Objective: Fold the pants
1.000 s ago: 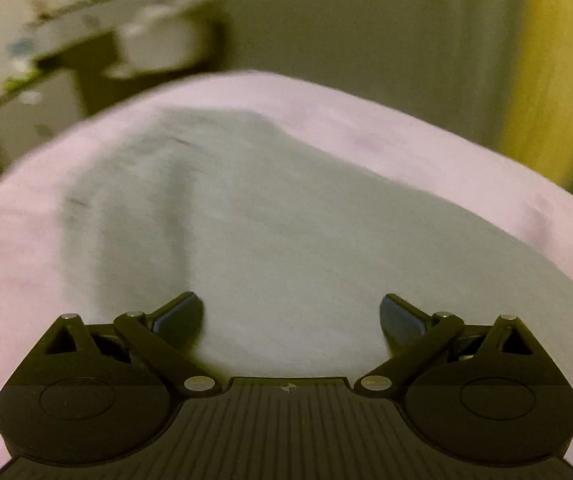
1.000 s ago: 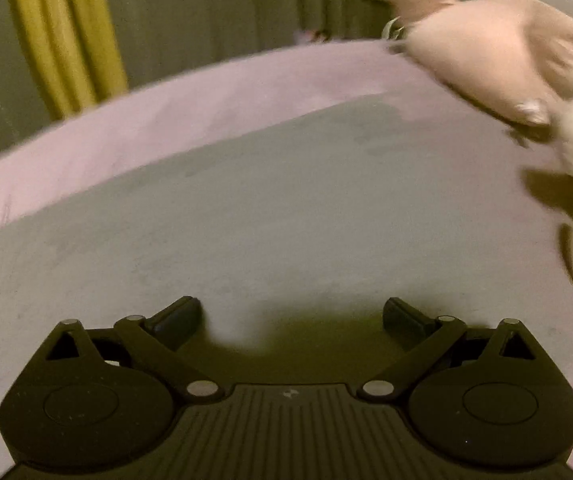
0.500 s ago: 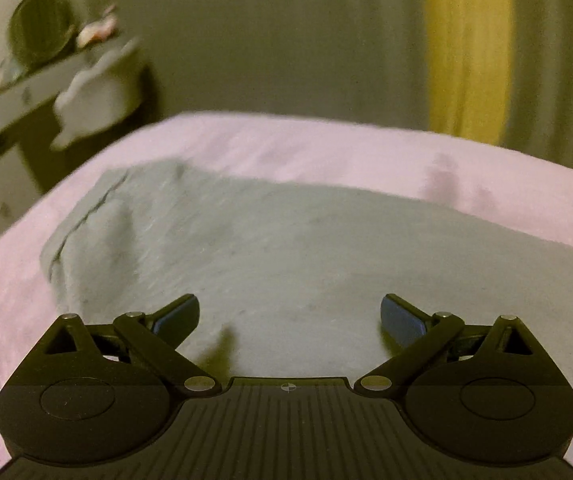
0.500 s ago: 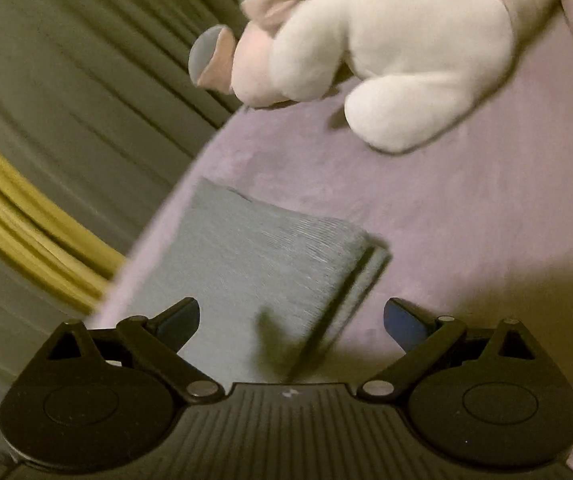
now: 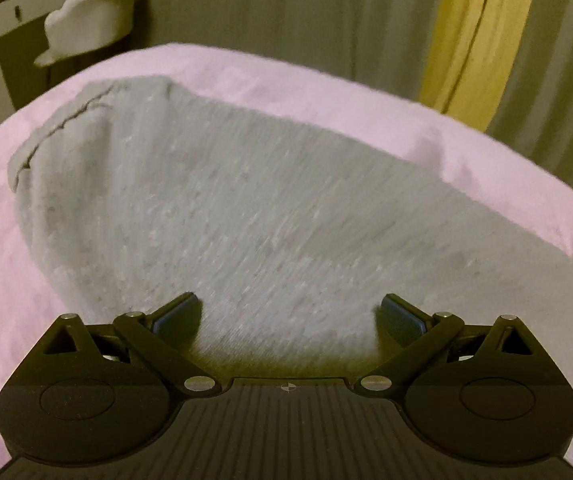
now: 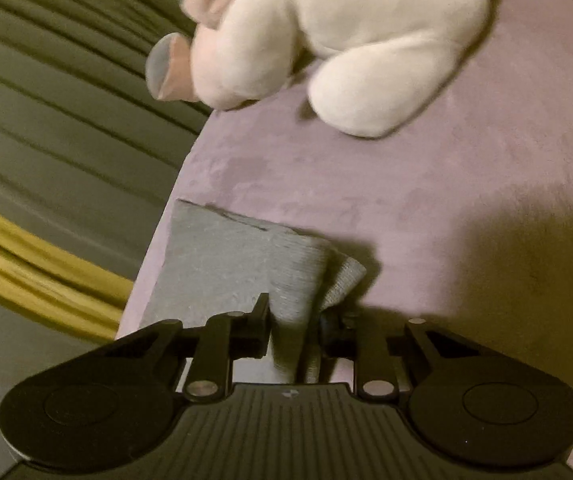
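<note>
on fuzzy lilac bedding (image 5: 270,68), left gripper (image 5: 289,314) fingers apart, right gripper (image 6: 294,320) pinching ribbed grey pants (image 6: 222,264)

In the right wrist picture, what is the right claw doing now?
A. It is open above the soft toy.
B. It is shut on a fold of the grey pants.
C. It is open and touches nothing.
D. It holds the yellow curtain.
B: the right claw has its two fingers closed on a bunched fold of the grey pants, while the soft toy lies apart, farther along the bed.
</note>
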A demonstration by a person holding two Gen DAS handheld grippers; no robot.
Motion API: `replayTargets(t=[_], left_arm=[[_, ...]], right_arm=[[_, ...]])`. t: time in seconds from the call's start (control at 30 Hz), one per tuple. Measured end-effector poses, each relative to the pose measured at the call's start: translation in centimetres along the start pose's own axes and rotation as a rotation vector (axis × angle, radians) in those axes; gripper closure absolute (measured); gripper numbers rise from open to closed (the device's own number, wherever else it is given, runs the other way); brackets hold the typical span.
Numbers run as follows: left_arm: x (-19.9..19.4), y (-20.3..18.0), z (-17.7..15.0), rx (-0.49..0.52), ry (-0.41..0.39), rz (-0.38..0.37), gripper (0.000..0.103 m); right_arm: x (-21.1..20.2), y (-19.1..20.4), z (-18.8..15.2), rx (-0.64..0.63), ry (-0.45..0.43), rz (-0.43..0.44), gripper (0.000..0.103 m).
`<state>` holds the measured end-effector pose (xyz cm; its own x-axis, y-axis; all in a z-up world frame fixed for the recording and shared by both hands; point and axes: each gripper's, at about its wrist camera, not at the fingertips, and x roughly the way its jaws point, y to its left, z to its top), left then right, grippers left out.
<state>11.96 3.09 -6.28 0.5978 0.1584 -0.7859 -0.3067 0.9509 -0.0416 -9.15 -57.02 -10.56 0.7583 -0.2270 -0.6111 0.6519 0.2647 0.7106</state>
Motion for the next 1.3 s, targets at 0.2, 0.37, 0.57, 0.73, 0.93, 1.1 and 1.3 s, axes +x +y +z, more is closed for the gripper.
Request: replayTargets(t=[0.2,0.37,0.57,0.73,0.93,1.1,1.3], left_arm=[[0.8,-0.4,0.0,0.026,-0.002,0.016,0.002],[0.5,-0.6,-0.1,0.035,-0.005,0.020,0.002],[0.5,-0.6,-0.1,0.038,0.002,0.015,0.002],[0.5,-0.6,-0.1,0.041,0.004,0.016,0.002],[0.5,-0.4,0.0,0.024,0.003,0.008,0.002],[0.2,0.0,0.1,0.000,0.003,-0.013,0.002],[-0.2,1.1,0.2,-0.058,0.002,-0.056,0.002]], right_arm=[[0.1,-0.8,-0.1,0.008,0.000,0.044,0.074],[0.5,0.5,0.0,-0.089,0.006,0.005,0.086],[0.2,1.9,0.1,-0.165,-0.002,-0.013,0.092],[-0.4,3.7,-0.3,-0.118,-0.098,-0.140,0.092],[-1.7,10.5,-1.5,-0.358,-0.139,-0.107,0.093],[-2.9,20.6,-6.5,-0.707,-0.147,0.024,0.093],[-1.7,27.6,-20.0,-1.139,0.034,0.270,0.093]])
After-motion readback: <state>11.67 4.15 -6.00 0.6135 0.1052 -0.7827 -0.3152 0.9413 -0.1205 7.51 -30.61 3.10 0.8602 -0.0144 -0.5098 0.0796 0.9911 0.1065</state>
